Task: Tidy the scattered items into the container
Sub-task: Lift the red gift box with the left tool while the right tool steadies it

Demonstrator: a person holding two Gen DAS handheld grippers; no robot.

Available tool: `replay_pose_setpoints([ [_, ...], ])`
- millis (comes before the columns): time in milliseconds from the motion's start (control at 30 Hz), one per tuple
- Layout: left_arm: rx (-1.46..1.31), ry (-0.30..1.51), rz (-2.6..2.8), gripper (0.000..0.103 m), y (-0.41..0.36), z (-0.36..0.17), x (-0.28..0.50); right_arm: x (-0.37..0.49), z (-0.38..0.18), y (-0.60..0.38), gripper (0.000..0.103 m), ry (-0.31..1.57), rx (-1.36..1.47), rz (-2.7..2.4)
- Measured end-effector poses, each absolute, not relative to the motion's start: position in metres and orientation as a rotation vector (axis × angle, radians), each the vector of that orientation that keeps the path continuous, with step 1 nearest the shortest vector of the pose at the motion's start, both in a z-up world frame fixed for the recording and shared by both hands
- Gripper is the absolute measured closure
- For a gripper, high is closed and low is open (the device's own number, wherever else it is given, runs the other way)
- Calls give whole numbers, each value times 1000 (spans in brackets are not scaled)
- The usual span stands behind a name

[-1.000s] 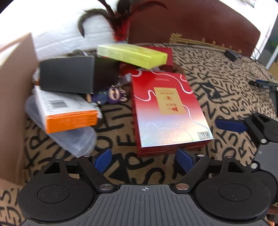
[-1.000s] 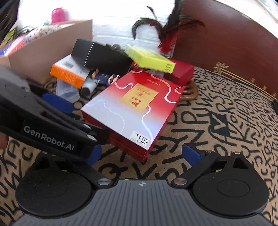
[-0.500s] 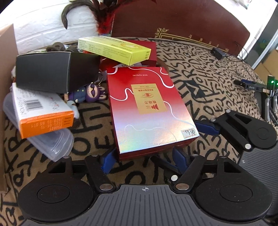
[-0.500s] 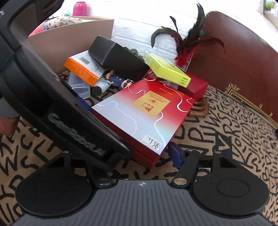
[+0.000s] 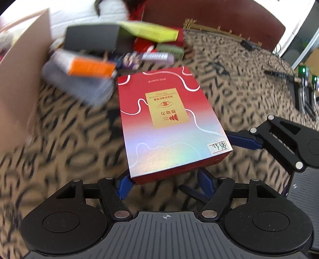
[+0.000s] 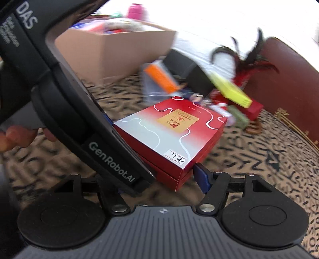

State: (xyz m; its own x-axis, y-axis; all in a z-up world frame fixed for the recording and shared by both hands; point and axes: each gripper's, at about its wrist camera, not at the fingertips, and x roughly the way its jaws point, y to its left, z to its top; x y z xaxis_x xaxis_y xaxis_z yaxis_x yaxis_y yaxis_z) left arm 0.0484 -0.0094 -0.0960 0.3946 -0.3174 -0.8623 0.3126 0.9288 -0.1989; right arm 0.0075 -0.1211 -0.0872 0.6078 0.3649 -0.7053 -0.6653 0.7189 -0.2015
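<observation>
A large red box with a gold label is held off the patterned cloth and pulled back from the pile. My left gripper is shut on its near edge. In the right wrist view the same red box has my right gripper at its near corner; one blue finger touches the corner, the other is hidden behind the left gripper's body. The cardboard container stands at the back left, holding several items.
A pile remains by the container: black box, yellow-green box, orange box on a clear tub, small toys, another red box. Feathers and a dark red headboard lie behind. Cables lie at the right.
The red box has been gripped and lifted off the cloth, pulled away from the pile. Both grippers closed in on its near end and the view is blurred by motion.
</observation>
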Motion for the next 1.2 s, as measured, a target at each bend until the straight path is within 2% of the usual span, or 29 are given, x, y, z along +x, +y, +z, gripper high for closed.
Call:
replay_pose_setpoints([
  [133, 5, 1098, -398, 27, 8, -99, 13, -22, -89, -111, 24, 711, -449, 678],
  [233, -11, 1090, -412, 25, 22, -95, -2, -31, -90, -110, 25, 748, -391, 688],
  [300, -30, 1075, -415, 18, 31, -89, -8, -33, -87, -112, 24, 770, -341, 675],
  [433, -36, 989, -413, 12, 44, -68, -22, -45, -72, -121, 13, 734, -268, 654],
  [667, -109, 998, -452, 12, 53, -65, -5, -43, -63, -123, 12, 728, -271, 603],
  [1000, -108, 1012, -479, 12, 40, -75, 33, -8, -62, -133, 12, 816, -46, 578],
  [1200, -118, 1047, -487, 12, 38, -89, 54, 13, -76, -128, 12, 873, -14, 585],
])
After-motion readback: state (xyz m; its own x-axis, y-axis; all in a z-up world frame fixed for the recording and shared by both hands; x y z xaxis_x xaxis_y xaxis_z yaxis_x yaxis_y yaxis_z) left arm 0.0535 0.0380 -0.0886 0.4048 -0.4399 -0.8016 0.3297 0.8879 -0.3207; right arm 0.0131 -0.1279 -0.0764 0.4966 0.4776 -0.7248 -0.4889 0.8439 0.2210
